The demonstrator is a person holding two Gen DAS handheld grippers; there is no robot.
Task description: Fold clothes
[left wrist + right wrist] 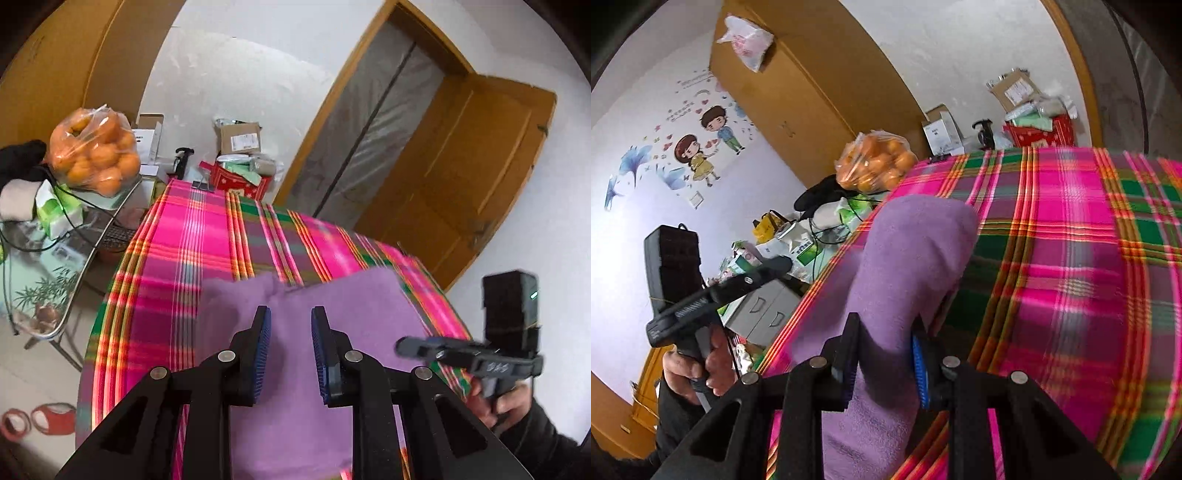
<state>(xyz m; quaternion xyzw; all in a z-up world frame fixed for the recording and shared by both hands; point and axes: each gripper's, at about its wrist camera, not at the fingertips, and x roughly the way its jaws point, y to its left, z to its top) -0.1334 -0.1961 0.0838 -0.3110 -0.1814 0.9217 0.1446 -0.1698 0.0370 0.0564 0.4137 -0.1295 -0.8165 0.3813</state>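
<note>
Between the right gripper [882, 363] pads we clamp a bunched purple garment [908, 258]; left gripper [291, 354] stands unclenched above it, nothing pinched. Garment lies on the plaid table [1071, 258], fold heading 12 o'clock; we should keep edges level, lay flat.

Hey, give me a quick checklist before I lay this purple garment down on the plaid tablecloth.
1. Right gripper clamped on the purple garment: ok.
2. Left gripper holding it: cannot tell; the fabric shows between its parted pads.
3. Plaid tablecloth bare ahead of the garment: ok.
4. Bag of oranges apart from the garment: ok.
5. Garment edges lined up: cannot tell, blurred.
</note>
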